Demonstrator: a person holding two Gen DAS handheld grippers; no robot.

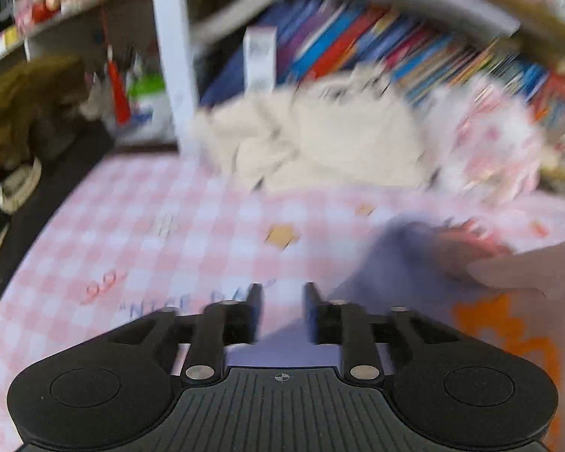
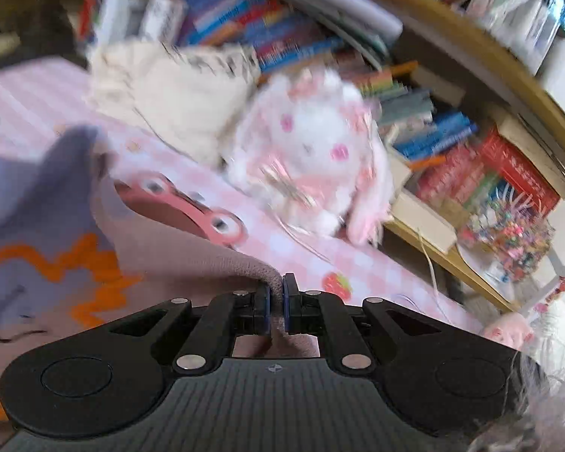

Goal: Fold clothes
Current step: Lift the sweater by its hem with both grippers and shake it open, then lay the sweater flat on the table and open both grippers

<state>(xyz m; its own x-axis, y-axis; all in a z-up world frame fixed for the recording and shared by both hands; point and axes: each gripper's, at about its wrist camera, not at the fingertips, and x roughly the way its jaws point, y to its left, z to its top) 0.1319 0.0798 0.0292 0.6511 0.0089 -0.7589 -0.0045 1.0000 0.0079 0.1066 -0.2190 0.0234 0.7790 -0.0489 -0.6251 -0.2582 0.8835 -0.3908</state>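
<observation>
While my right gripper is clenched on a mauve edge of the garment, my left gripper hangs released over the pink checked tablecloth, jaws apart with nothing between them. From the left wrist, the garment lies at about three o'clock, its lavender part and orange print rumpled on the cloth. From the right wrist it spreads from nine o'clock in to my fingertips, lifted rather than flat. I judge the folding barely begun: no neat crease shows, and a cream heap of fabric at eleven o'clock waits unfolded beside the white plush rabbit. Both views are blurred, so finer detail escapes me.
</observation>
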